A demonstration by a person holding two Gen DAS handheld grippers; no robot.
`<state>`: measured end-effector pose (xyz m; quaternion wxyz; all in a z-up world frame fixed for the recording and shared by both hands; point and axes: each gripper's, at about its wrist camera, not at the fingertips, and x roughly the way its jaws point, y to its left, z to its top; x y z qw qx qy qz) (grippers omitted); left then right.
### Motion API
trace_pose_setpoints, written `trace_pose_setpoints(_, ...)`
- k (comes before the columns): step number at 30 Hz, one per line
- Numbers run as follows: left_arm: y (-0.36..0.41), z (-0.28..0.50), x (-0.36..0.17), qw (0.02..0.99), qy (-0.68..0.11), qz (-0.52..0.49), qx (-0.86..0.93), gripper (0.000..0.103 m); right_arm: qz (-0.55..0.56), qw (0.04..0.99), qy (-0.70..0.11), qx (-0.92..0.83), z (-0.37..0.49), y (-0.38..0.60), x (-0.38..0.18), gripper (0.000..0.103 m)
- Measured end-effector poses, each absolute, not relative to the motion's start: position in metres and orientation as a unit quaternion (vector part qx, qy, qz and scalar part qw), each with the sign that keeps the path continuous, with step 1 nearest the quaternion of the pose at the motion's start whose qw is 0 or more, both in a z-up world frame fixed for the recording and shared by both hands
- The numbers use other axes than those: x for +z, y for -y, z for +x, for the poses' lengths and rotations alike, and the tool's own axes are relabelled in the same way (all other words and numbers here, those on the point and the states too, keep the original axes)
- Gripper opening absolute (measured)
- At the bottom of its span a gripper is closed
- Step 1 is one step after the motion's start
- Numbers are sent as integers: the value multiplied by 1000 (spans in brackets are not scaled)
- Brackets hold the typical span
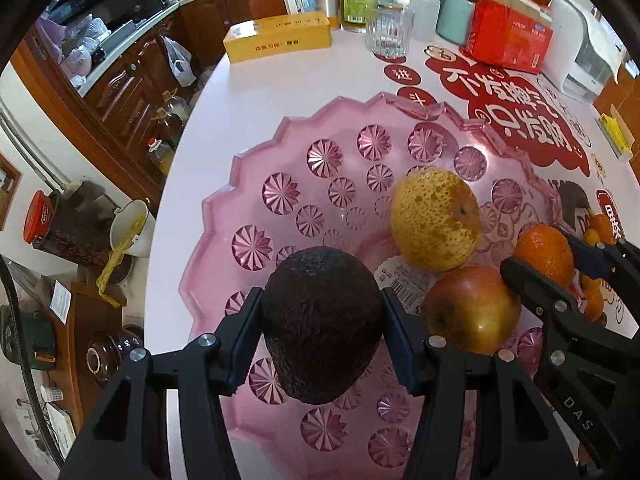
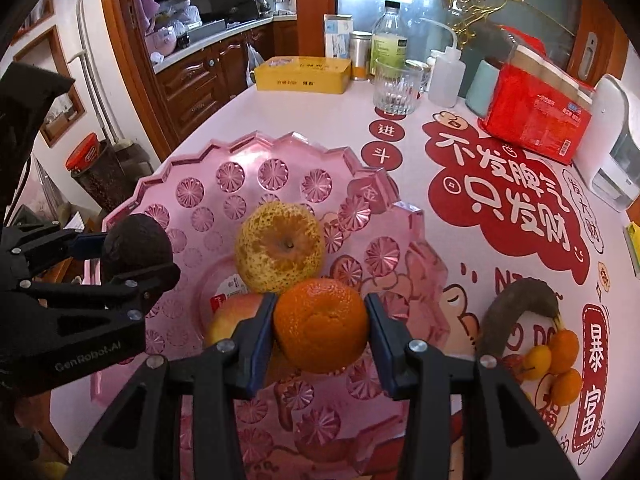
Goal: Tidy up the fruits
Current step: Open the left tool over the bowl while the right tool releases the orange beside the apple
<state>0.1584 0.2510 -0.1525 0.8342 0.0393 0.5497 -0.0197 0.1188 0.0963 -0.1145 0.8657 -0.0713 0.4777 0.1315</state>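
Note:
My left gripper (image 1: 322,322) is shut on a dark avocado (image 1: 322,320) and holds it over the pink glass fruit bowl (image 1: 256,184). My right gripper (image 2: 320,326) is shut on an orange (image 2: 322,324) over the bowl's (image 2: 168,184) near right side. In the bowl lie a speckled yellow pear (image 1: 436,220) and a red apple (image 1: 474,308). The pear (image 2: 278,246) and apple (image 2: 234,316) also show in the right wrist view, with the left gripper (image 2: 132,258) and avocado (image 2: 138,242) at left. The right gripper (image 1: 560,264) with its orange (image 1: 544,250) shows at the left wrist view's right edge.
A blackened banana (image 2: 516,304) and small kumquats (image 2: 556,356) lie on the table right of the bowl. At the back stand a yellow box (image 2: 302,74), a glass tumbler (image 2: 396,86), bottles (image 2: 388,36), a red package (image 2: 536,116) and a white appliance (image 2: 616,140).

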Motion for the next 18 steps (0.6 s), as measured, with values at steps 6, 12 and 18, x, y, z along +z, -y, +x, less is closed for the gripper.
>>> trace_pose_setpoints(6,-252,162,-163,826,-562,42,-21,56,-88,868,-472,127,119,-101,-116,45)
trace_pose_setpoints(12,-250,164,-165,822,-568,44,-22,56,-71,865,-478,132,122,-96,-117,50)
trace_pose_setpoints(18,-247,160,-158,827,-560,52,-17,66,-62,868,-473,138,120,-94,-111,54)
